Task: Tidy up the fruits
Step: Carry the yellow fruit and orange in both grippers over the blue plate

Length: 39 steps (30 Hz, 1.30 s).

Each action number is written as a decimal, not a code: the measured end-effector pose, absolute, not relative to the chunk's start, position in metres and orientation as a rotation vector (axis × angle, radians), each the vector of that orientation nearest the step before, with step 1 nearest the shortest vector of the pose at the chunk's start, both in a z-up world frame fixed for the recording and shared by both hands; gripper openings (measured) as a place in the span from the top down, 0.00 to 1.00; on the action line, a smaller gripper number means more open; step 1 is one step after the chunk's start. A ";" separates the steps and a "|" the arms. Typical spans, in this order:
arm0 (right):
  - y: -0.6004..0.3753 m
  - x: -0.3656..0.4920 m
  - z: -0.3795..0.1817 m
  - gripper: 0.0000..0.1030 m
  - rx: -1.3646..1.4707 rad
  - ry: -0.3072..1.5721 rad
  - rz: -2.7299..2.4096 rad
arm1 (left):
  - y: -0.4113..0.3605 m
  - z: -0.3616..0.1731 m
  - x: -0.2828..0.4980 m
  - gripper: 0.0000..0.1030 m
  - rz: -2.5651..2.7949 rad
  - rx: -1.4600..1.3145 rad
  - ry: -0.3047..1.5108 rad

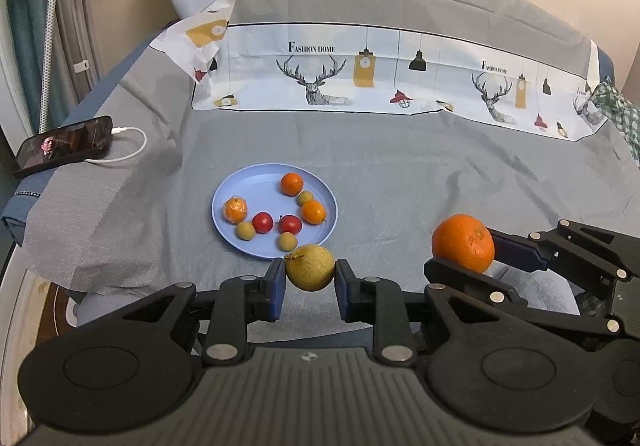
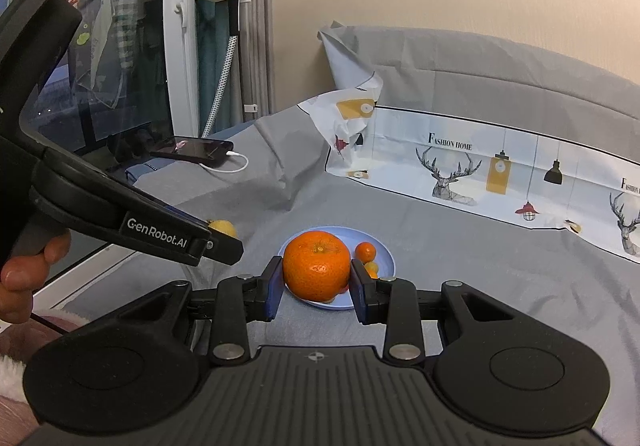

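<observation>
where the left wrist view looks down on the grey cloth (image 1: 400,166), the printed strip (image 1: 360,78) behind the blue plate (image 1: 240,190) reads "fashion home" beside line-drawn deer and hanging lamps. the smooth round plate holds small oranges, two glossy red fruits and dull yellow-green ones. just in front of the plate, the left gripper (image 1: 310,278) is clamped on a rough-skinned yellow-green fruit (image 1: 310,267). right of the plate, the right gripper (image 1: 464,250) pinches a dimpled orange (image 1: 463,242). far left of the plate lies a phone (image 1: 64,146) on a white cable.

in the right wrist view, the right gripper (image 2: 316,280) grips the orange (image 2: 316,264) in front of the plate (image 2: 380,250). left of the plate, the left gripper's black shell (image 2: 160,234) reads "genrobot.ai", gripped by a hand (image 2: 24,278); its jaws are hidden here.
</observation>
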State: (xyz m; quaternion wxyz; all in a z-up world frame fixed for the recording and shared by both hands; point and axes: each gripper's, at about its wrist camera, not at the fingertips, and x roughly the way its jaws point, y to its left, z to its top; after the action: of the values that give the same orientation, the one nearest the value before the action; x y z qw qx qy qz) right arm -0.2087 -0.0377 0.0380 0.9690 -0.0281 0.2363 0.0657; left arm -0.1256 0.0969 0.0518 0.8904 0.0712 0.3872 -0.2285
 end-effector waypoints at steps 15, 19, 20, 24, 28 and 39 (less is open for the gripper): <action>-0.033 -0.202 0.035 0.65 -0.061 0.509 0.132 | 0.101 0.045 -0.115 0.72 -0.478 0.128 0.831; -0.034 -0.198 0.033 0.65 -0.057 0.525 0.134 | 0.102 0.042 -0.110 0.72 -0.478 0.125 0.843; -0.034 -0.198 0.033 0.65 -0.056 0.529 0.134 | 0.101 0.041 -0.108 0.72 -0.477 0.124 0.847; -0.034 -0.194 0.030 0.65 -0.055 0.546 0.134 | 0.102 0.037 -0.103 0.72 -0.477 0.120 0.859; -0.034 -0.190 0.027 0.65 -0.055 0.561 0.133 | 0.101 0.035 -0.097 0.72 -0.476 0.117 0.866; -0.032 -0.170 0.018 0.65 -0.057 0.621 0.125 | 0.104 0.022 -0.070 0.72 -0.465 0.099 0.903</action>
State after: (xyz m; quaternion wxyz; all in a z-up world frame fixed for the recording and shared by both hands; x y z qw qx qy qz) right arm -0.1699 -0.0319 0.0176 0.9498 -0.0282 0.3054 0.0613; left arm -0.0698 0.1038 0.0224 0.8726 0.0473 0.4321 -0.2227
